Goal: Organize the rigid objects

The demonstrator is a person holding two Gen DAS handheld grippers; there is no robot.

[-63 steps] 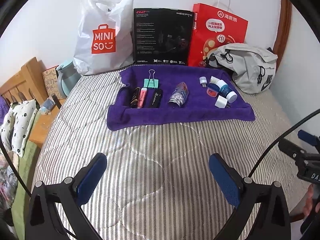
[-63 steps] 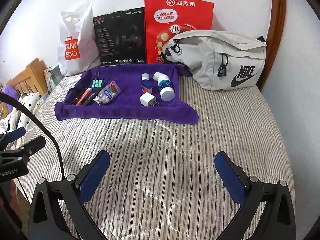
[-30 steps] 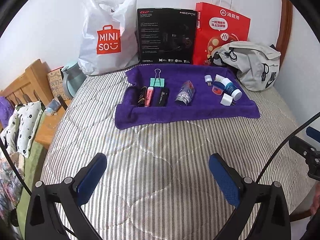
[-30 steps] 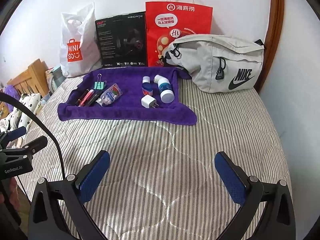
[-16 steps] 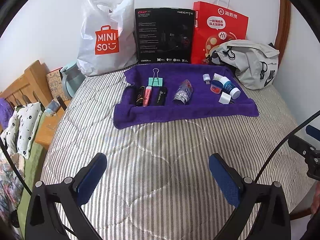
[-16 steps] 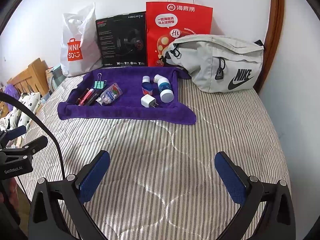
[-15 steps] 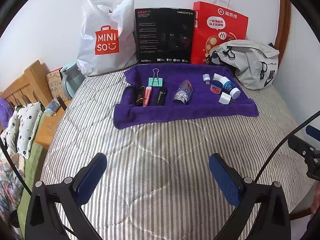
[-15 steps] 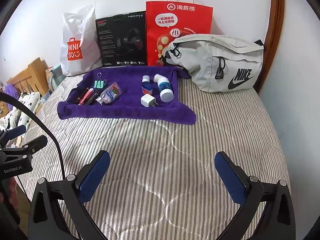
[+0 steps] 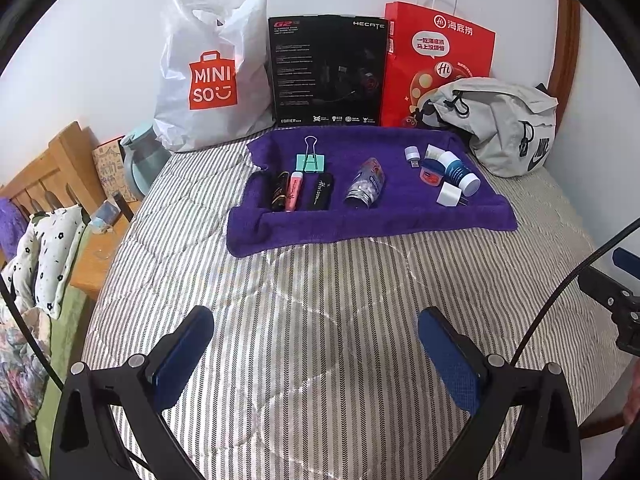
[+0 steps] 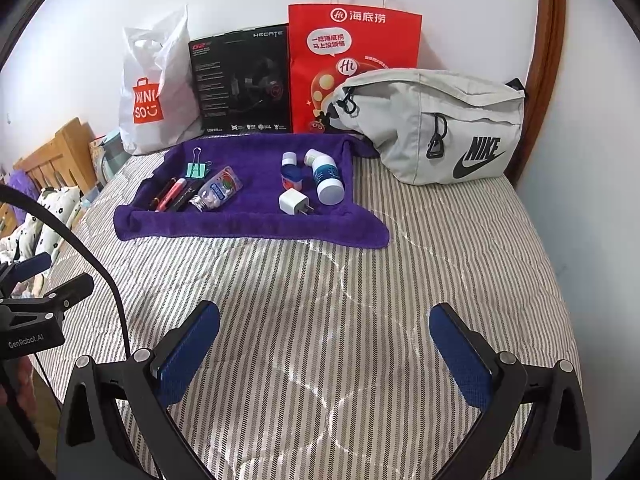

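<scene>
Left wrist view: the left gripper (image 9: 316,340) is seen above the striped bedspread (image 9: 320,300), jaws spread wide, nothing held. One purple towel (image 9: 372,220) is laid across the far part of the bed. On it are counted: one green binder clip (image 9: 310,160); three pen-like sticks side by side, namely one black-and-gold tube (image 9: 280,190), one pink marker (image 9: 295,190) and one black case (image 9: 322,192); one clear pill bottle (image 9: 366,186) lying on its side; and a cluster at the right end of one small white USB plug (image 9: 412,155), one small red-lidded jar (image 9: 430,170), one white-and-blue bottle (image 9: 458,170) and one white charger (image 9: 450,194). Behind the towel, against the wall, three items are noted: one white shopping bag (image 9: 212,72), one black box (image 9: 328,72), one red paper bag (image 9: 436,60). One grey waist bag (image 9: 500,124) lies to the right. Right wrist view: the right gripper (image 10: 326,342) is likewise fully parted and empty, well short of the towel (image 10: 248,220). The same nine objects are counted there; the charger (image 10: 292,202) rests just beside the bottle (image 10: 328,178), and the waist bag (image 10: 432,120) touches the towel's far right corner.
</scene>
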